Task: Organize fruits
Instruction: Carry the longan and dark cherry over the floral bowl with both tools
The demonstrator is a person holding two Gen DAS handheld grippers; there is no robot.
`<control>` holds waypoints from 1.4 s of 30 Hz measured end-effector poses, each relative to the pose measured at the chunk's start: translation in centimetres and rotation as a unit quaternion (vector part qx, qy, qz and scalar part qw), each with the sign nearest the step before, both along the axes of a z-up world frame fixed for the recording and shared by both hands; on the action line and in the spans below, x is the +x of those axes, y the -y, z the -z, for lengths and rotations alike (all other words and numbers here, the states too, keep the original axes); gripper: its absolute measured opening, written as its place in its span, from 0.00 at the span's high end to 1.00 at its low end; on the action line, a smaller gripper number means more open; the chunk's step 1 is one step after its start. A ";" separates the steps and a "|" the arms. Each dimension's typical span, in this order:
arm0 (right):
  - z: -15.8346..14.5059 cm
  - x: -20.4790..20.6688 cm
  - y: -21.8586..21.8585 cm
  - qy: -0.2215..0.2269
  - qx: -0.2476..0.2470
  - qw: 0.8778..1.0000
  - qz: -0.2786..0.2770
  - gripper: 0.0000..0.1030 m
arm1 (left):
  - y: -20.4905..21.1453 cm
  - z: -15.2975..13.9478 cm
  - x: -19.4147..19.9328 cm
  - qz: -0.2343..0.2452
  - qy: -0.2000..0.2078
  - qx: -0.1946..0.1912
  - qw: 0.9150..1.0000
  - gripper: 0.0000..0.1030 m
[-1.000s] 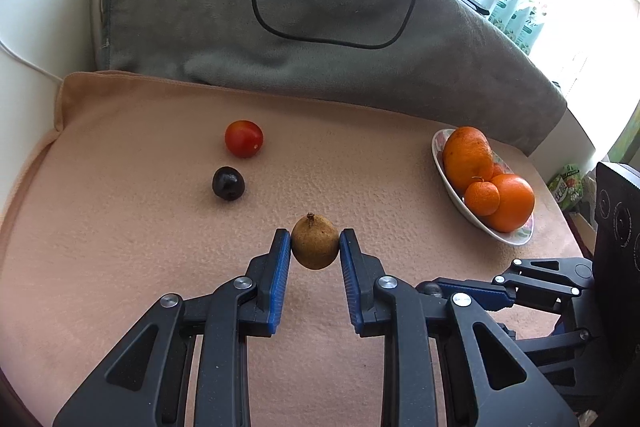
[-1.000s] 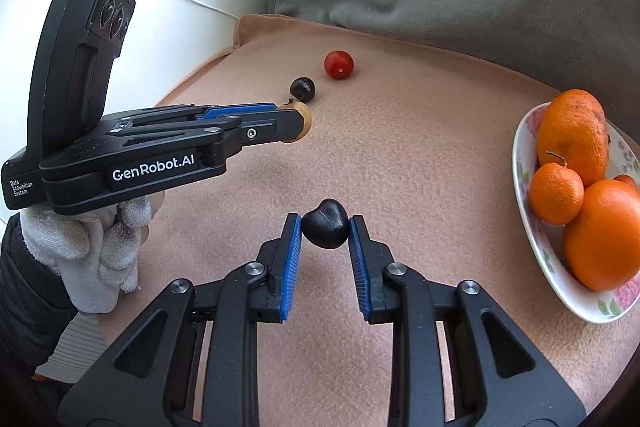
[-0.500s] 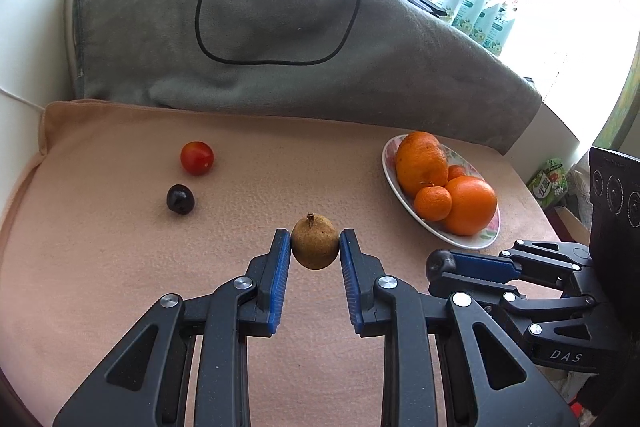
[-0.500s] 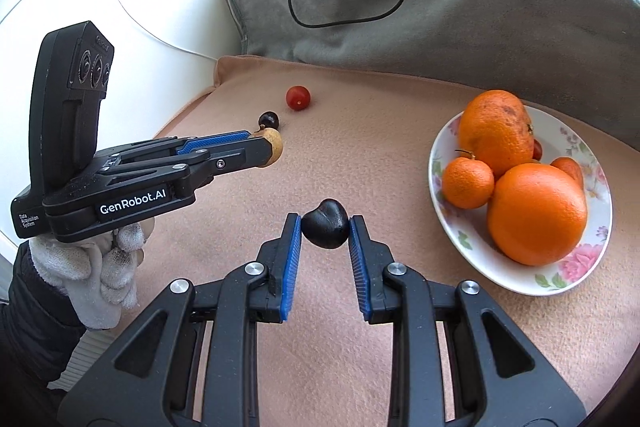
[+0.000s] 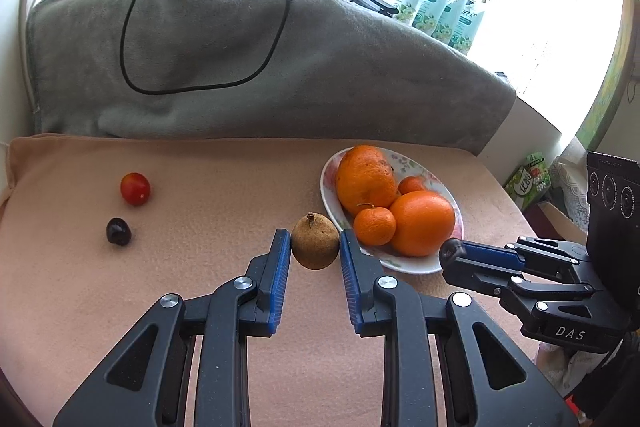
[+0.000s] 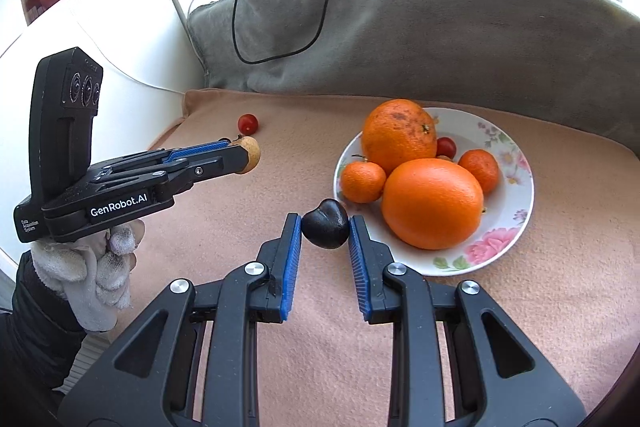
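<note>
Left gripper [image 5: 315,253]: round, tan-brown longan [image 5: 314,241]

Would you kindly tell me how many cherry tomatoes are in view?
2: one tomato lies on the blanket at far left, another sits on the plate behind the oranges. More may be hidden.
</note>
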State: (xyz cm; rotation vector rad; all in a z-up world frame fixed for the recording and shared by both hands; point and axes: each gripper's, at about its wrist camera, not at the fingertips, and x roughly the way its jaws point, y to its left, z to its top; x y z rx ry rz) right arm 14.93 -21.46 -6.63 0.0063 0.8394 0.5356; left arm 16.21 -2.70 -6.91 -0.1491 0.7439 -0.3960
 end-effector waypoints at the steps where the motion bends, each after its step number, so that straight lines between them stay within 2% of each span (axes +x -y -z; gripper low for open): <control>1: -0.1 0.0 0.5 0.001 0.001 1.000 0.004 0.75 | 0.4 -0.1 0.1 0.003 0.002 0.000 1.000 0.77; 19: -0.7 1.3 6.9 0.011 0.003 0.998 0.055 0.75 | 6.9 -1.3 3.4 0.048 0.016 0.006 0.999 0.77; 29: -0.3 2.6 8.1 0.008 0.007 0.998 0.066 0.75 | 9.8 -1.6 5.0 0.067 0.019 0.012 0.998 0.77; 42: 0.4 3.2 8.4 0.003 0.005 0.997 0.072 0.75 | 11.6 -1.6 6.8 0.081 0.018 0.018 0.996 0.77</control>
